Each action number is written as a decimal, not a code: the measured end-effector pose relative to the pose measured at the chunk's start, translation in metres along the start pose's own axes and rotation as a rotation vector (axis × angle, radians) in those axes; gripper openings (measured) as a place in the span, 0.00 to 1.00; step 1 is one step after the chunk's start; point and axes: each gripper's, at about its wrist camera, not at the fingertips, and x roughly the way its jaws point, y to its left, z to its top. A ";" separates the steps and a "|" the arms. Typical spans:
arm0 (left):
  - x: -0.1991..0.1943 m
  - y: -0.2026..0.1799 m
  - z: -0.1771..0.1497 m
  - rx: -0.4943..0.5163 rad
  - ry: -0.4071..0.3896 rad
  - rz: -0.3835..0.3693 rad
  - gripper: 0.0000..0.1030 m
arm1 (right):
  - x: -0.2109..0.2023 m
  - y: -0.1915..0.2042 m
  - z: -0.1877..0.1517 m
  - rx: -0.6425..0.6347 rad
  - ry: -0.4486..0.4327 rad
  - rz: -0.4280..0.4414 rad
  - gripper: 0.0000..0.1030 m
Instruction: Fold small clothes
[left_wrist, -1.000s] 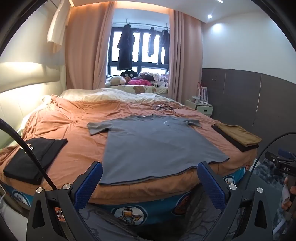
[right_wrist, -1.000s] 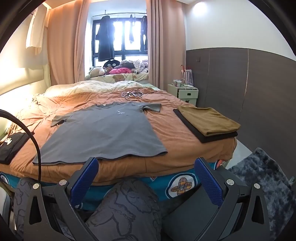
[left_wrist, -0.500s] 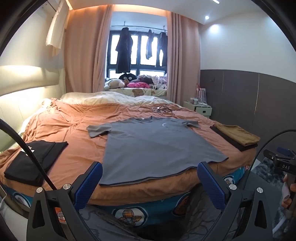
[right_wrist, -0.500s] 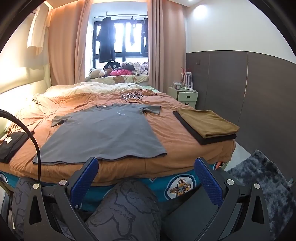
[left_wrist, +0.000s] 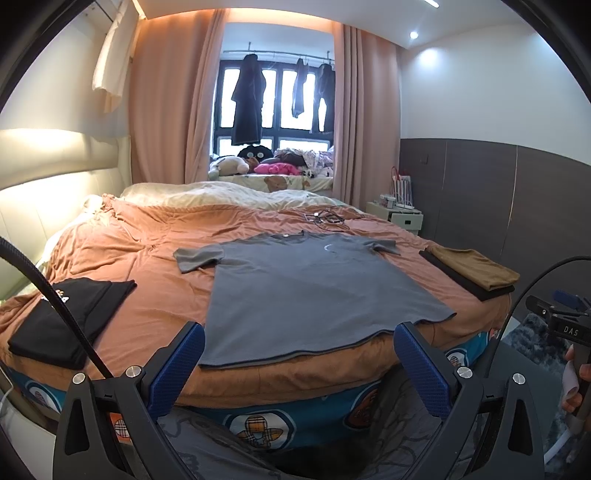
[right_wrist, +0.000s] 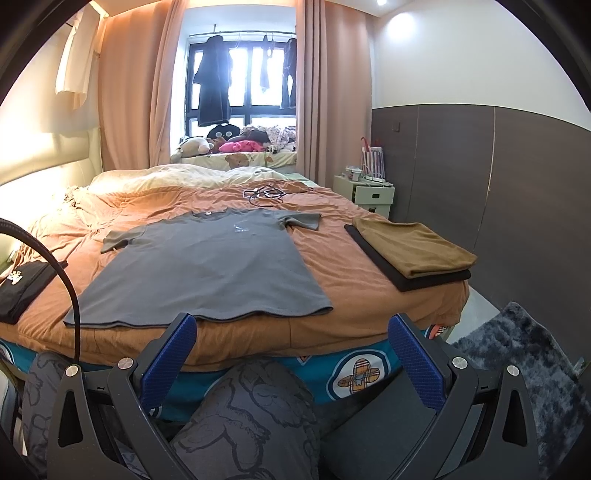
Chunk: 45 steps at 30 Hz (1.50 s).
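Little has changed over the last second: both views have dipped a touch, so the room sits slightly higher in frame, but the grey shirt has not moved and neither tool has reached it. That suggests the fold of this piece has not begun; the person seems to be standing at the foot of the bed, lining up.

The left tool has its jaws wide apart and holds nothing. The right tool is likewise spread and empty.

The shirt lies flat, face up, on the orange cover, collar toward the window, sleeves out to each side, hem near the bed's foot edge. In both views the hem sits just beyond the blue pads, above and between them, not touching. The likely first grasp is the hem corners.

A black folded piece lies to the left; a brown-on-black stack lies to the right, both apart from the shirt.
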 end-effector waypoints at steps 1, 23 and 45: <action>0.000 0.000 0.000 0.000 0.000 0.000 1.00 | 0.000 0.000 0.000 -0.001 0.000 0.000 1.00; -0.001 0.000 0.000 0.000 0.002 0.003 1.00 | 0.000 -0.002 -0.001 -0.002 -0.005 -0.001 1.00; -0.003 0.008 -0.004 -0.011 0.008 0.002 1.00 | 0.002 0.000 -0.002 -0.005 -0.004 0.006 1.00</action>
